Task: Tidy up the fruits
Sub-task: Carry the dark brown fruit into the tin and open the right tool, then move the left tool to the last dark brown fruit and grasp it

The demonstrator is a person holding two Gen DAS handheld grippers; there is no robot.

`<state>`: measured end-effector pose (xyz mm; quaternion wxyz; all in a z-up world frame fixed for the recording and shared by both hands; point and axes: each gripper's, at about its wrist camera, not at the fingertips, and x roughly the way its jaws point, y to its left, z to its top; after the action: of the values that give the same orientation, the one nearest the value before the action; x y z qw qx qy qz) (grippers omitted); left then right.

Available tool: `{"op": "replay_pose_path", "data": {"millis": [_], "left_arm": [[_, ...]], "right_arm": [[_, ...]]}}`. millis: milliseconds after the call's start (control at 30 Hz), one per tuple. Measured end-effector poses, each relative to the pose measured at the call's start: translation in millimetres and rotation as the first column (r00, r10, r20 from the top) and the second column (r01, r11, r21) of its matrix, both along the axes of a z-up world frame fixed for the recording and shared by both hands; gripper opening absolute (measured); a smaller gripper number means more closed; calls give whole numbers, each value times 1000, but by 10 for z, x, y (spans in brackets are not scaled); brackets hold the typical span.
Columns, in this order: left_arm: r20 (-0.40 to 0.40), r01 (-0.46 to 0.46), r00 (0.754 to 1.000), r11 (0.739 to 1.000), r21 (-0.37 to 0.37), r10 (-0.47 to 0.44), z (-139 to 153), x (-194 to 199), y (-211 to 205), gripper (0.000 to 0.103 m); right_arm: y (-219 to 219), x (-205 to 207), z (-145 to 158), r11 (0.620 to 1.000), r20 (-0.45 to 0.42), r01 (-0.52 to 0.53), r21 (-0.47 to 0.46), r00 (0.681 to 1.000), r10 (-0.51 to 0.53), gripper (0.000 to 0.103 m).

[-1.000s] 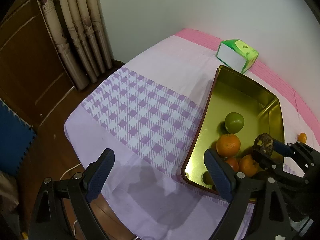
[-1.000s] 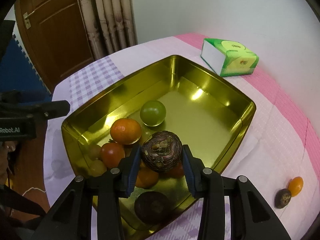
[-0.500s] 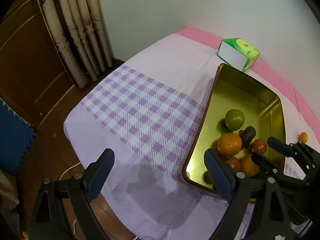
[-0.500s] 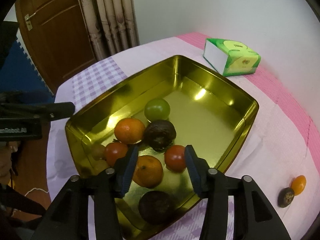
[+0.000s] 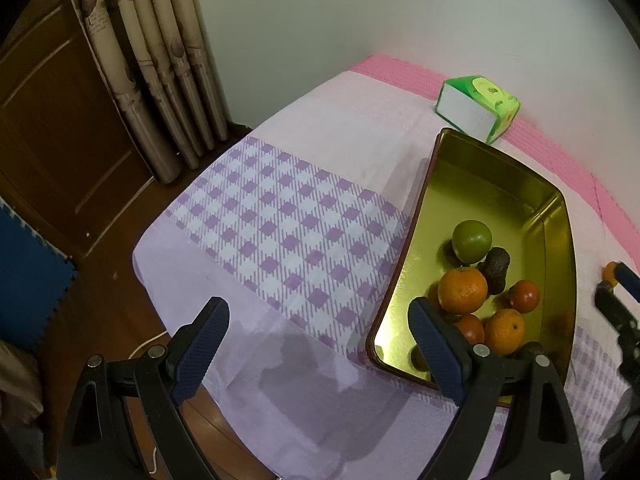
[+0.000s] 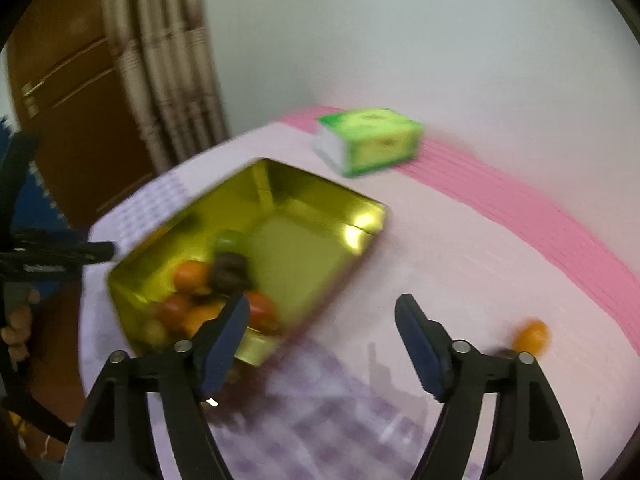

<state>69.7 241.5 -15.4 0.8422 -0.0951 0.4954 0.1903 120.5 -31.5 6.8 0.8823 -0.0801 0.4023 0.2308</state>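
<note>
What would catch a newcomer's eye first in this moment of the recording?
The shiny gold tin on the lilac checked cloth, with a green fruit, oranges and dark fruits heaped at its near end. Behind it, by the wall, sits a bright green tissue box. A small orange fruit lies alone on the cloth outside the tin, just beyond the open, empty right tool.

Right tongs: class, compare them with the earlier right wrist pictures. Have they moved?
Yes. The right tongs, just opened and empty, have swung right, off the gold tin toward the small orange fruit on the cloth.
</note>
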Motion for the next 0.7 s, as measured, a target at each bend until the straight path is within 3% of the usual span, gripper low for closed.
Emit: {"op": "replay_pose_path", "data": {"millis": [200,367,567,700], "left_arm": [[7,29,1000,999,26,-29,38,11,-90,89],[16,98,995,994,49,-98,151,75,-291,89],[48,233,971,972,32,-234,353,308,-829,89],[42,351,935,936,34,-353,352,497,-1379,89]], "right_arm": [[-907,103,-280,973,-42,228,-47,972,-230,80],[-1440,170,-484,937,-73,341,-74,935,-346,83],[-1686,344,-623,916,-62,386,-113,917,-394,85],[-1759,412,-687,913,-48,384,-135,918,-393,87]]}}
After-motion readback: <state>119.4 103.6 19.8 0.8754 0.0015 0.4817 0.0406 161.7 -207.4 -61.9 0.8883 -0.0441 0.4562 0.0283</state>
